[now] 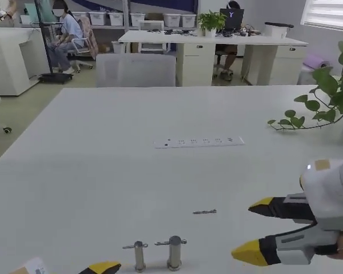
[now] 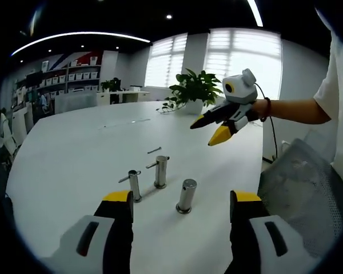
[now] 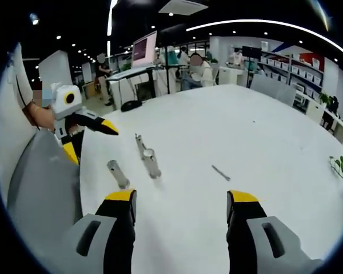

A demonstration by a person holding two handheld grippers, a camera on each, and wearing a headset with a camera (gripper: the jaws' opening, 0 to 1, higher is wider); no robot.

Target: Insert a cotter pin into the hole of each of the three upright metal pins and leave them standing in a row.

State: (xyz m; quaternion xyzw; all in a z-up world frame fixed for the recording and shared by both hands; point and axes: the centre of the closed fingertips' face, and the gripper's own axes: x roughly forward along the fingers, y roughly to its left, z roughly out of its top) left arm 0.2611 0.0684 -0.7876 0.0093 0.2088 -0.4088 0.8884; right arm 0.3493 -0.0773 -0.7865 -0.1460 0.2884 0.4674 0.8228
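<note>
- The right claw (image 1: pixel 250 229) hangs over the bench (image 1: pixel 103 171) with its jaws spread and nothing between them.
- The left claw (image 3: pixel 90 140) is also spread and empty. It sits low over the near edge of the bench.
- The loose cotter pin (image 1: pixel 204 212) lies flat on the bench just ahead of the right claw. In the right gripper view it sits slightly to the side of the right-hand jaw.
- Its long axis runs roughly along the line the right claw points, so the open jaws straddle its thin width, not its length.
- The right claw is clearly the nearer of the two to this cotter pin. From the left claw it lies well ahead, beyond the standing pins.
- The bare upright pin (image 2: pixel 186 195) stands just ahead of the left claw, in line with the gap between its jaws. Its top has nothing through it.
- The two upright pins (image 1: pixel 174 252) stand close together beyond the bare one from the left claw, and ahead and to the left from the right claw. Their fitted cotter pins (image 1: pixel 160 244) lie crosswise through the tops.
- My judgement: two of the three are done. The next move falls to the right claw, which has to reach forward, close on the loose cotter pin and carry it to the bare pin.
</note>
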